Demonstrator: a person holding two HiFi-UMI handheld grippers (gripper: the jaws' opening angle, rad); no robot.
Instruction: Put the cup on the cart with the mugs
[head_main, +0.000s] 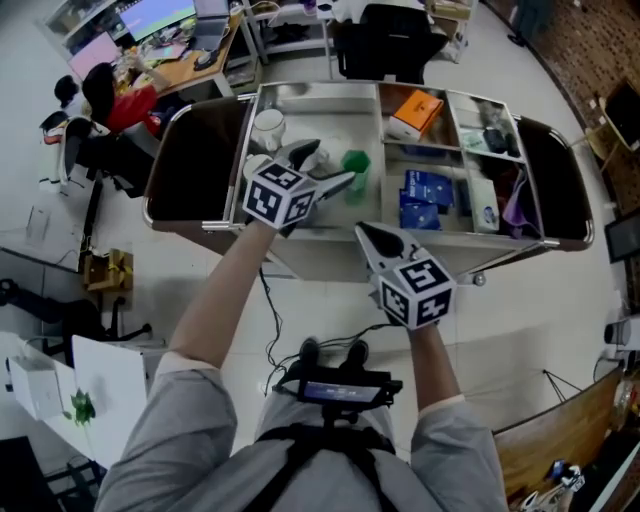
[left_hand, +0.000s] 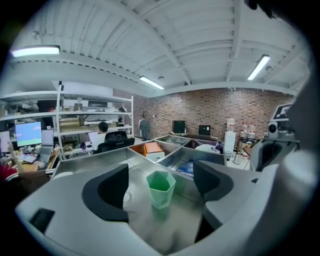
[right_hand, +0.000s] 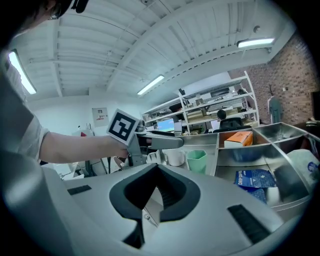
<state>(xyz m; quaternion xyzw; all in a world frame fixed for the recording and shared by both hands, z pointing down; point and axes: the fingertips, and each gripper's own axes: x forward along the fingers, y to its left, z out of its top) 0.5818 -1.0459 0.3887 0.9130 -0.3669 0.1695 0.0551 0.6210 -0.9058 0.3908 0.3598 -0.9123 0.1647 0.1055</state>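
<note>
A green faceted cup (head_main: 355, 166) stands upright on the steel tray of the cart (head_main: 322, 122). A white mug (head_main: 268, 126) stands a short way to its left in the same compartment. My left gripper (head_main: 325, 168) hovers over that compartment, open. In the left gripper view the cup (left_hand: 160, 188) stands just past the two dark pads (left_hand: 109, 192), free of both. My right gripper (head_main: 381, 240) is shut and empty, held in front of the cart's near rail. Its view shows the closed jaws (right_hand: 157, 175), the cup (right_hand: 196, 161) and the mug (right_hand: 176, 157).
Other cart compartments hold an orange box (head_main: 416, 112), blue packets (head_main: 428, 188) and assorted items at the right. Dark side shelves (head_main: 195, 160) flank the cart. A black chair (head_main: 385, 45) stands behind it. A person in red (head_main: 125, 100) sits at a desk far left.
</note>
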